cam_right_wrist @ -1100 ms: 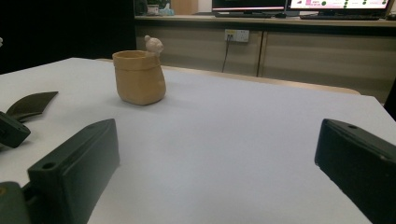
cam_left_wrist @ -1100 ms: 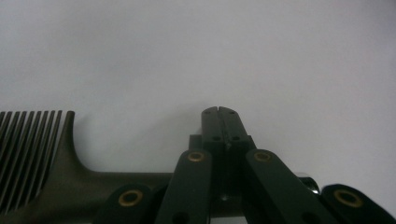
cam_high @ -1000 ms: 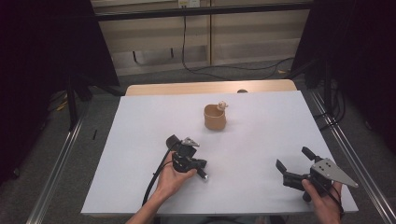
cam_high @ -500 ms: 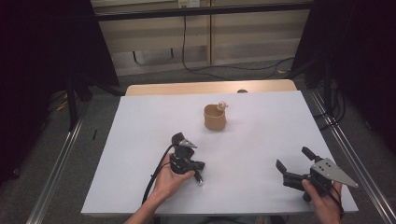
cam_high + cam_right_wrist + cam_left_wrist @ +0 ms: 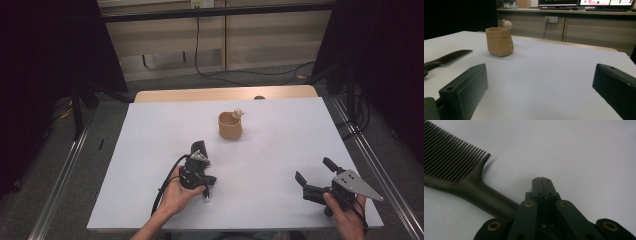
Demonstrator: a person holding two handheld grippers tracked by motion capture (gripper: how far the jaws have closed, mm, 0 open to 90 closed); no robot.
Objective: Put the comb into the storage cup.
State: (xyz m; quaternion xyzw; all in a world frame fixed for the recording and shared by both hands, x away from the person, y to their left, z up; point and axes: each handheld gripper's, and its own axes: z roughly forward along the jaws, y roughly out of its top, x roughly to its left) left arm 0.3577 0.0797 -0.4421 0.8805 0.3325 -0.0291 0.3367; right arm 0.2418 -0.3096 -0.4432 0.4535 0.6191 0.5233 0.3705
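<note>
A dark comb (image 5: pixel 461 177) lies flat on the white table (image 5: pixel 280 150), its teeth toward the far side. My left gripper (image 5: pixel 541 179) is shut with nothing between its jaws; the tips hover just right of the comb's handle, which runs under the gripper's left linkage. In the high view the left gripper (image 5: pixel 200 160) is held low near the table's middle front, with the comb (image 5: pixel 198 147) poking out beyond it. My right gripper (image 5: pixel 313 170) sits at the front right, open wide and empty. A tan cup (image 5: pixel 230 126) stands farther back.
The tan cup (image 5: pixel 499 41) has a small pale figure (image 5: pixel 507 24) on its rim. The comb (image 5: pixel 449 57) lies left of it in the right gripper view. Cabinets, cables and monitors stand beyond the table's far edge.
My left gripper has shifted slightly over the comb. The right gripper and the cup have stayed still.
</note>
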